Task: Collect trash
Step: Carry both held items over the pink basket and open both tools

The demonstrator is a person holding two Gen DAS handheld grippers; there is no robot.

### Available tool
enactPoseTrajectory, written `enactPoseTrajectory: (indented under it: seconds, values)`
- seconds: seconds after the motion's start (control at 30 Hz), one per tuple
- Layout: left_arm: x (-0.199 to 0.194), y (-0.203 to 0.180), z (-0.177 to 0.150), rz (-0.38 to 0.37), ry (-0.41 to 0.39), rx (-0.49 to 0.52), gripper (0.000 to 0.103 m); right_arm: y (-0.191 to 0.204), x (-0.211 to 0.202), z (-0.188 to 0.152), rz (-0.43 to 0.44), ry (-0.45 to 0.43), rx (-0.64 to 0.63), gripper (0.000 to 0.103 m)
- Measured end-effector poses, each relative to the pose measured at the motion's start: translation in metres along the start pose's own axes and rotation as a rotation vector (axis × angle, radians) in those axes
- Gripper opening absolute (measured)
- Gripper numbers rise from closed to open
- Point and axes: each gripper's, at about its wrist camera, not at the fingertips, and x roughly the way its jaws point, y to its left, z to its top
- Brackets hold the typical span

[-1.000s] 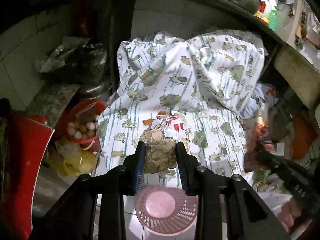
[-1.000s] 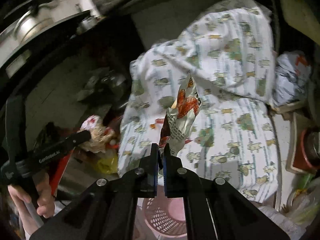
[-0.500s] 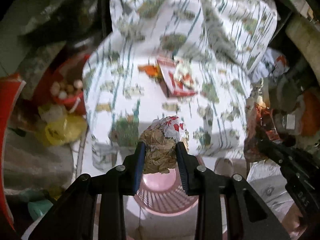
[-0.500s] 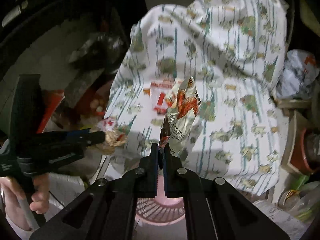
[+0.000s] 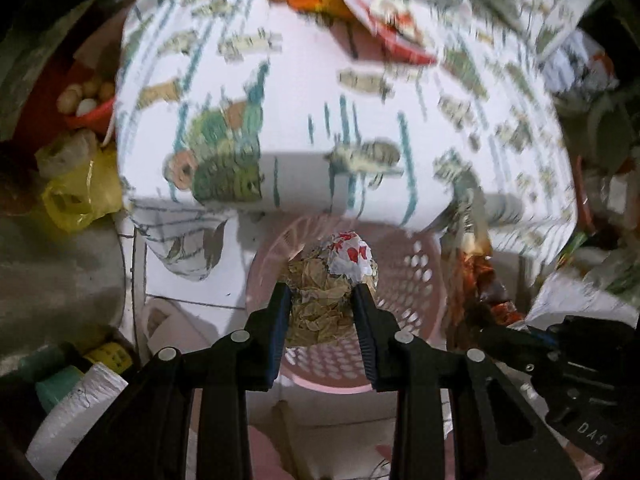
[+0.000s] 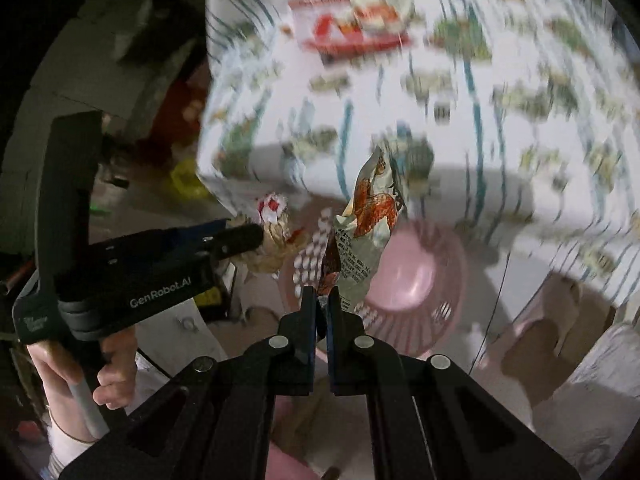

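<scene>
My left gripper (image 5: 322, 294) is shut on a crumpled ball of brown and red-white paper (image 5: 334, 280) and holds it over the pink perforated basket (image 5: 416, 280) on the floor. My right gripper (image 6: 322, 300) is shut on the bottom edge of an empty snack wrapper (image 6: 366, 232), which stands upright above the same basket (image 6: 420, 280). The left gripper (image 6: 256, 236) with its paper ball (image 6: 274, 236) shows in the right wrist view, at the basket's left rim. More red and white wrappers (image 5: 384, 28) lie on the patterned cloth (image 5: 304, 100); they also show in the right wrist view (image 6: 352, 24).
A red bowl of eggs (image 5: 86, 100) and a yellow plastic bag (image 5: 80, 196) lie left of the cloth. White sacks (image 5: 84, 396) and packages stand at lower left. Clutter and bags (image 5: 592, 80) crowd the right side. The floor is white tile (image 5: 192, 280).
Both grippers have dropped from above the cloth toward the floor with their trash still held. The pink basket now sits directly under both of them.
</scene>
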Motion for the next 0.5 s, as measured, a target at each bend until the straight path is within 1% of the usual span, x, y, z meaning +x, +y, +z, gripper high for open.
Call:
enactPoseTrajectory:
  seconds: [0.07,0.13,0.23,0.27,0.3,0.37,0.43,0.5]
  values:
    - [0.012,0.001,-0.003,0.001,0.036,-0.005,0.031,-0.010,0.014,0.000,0.014,0.044,0.047,0.005]
    - [0.020,0.002,-0.006,0.006,0.059,-0.006,0.032,-0.019,0.026,0.001,-0.002,0.067,0.077,0.005]
    - [0.028,0.000,-0.007,0.035,0.075,0.006,0.035,-0.023,0.038,0.000,-0.025,0.082,0.095,0.005]
    - [0.029,0.000,-0.007,0.036,0.080,0.004,0.041,-0.023,0.039,0.000,-0.035,0.082,0.102,0.005]
    - [0.030,0.000,-0.007,0.031,0.086,-0.004,0.054,-0.026,0.040,0.002,-0.048,0.079,0.117,0.006]
    - [0.027,0.001,-0.005,0.027,0.079,-0.018,0.066,-0.028,0.037,0.002,-0.056,0.069,0.136,0.012]
    - [0.019,0.003,-0.003,0.046,0.054,-0.012,0.066,-0.030,0.030,0.005,-0.073,0.038,0.145,0.034]
    - [0.009,0.004,0.000,0.058,0.029,-0.015,0.067,-0.030,0.019,0.006,-0.091,-0.003,0.133,0.041]
